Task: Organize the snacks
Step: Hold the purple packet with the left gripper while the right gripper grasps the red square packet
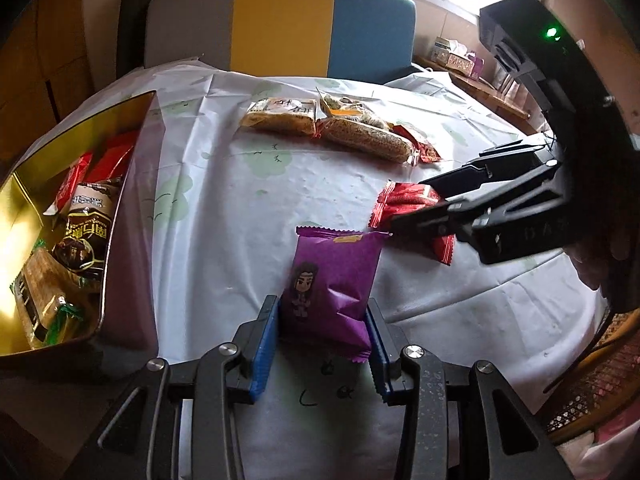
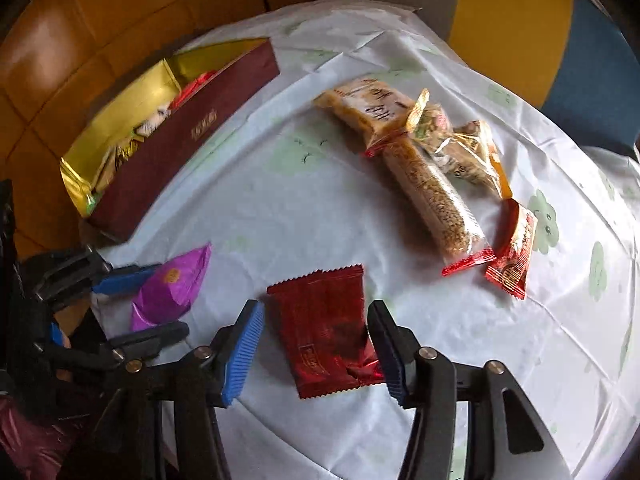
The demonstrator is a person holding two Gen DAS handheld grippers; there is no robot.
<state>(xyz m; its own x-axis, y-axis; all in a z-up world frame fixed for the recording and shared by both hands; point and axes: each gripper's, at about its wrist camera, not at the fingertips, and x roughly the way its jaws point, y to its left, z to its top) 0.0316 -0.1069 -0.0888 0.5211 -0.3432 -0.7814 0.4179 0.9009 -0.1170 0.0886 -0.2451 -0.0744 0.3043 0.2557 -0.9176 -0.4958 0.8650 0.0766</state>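
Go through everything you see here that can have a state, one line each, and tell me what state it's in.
Left gripper: shut on the purple packet.
Purple packet: held, crumpled.
Right gripper: open around the dark red packet.
Dark red packet: flat on the tablecloth, sealed.
Gift box: open, partly filled with snacks.
Grain bar: lying sealed in the pile.

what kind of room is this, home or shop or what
Most likely a home dining or living room: a table under a white plastic cloth with pale green prints, a grey, yellow and blue upholstered chair back behind it, and tissue boxes on a wooden sill below a window.
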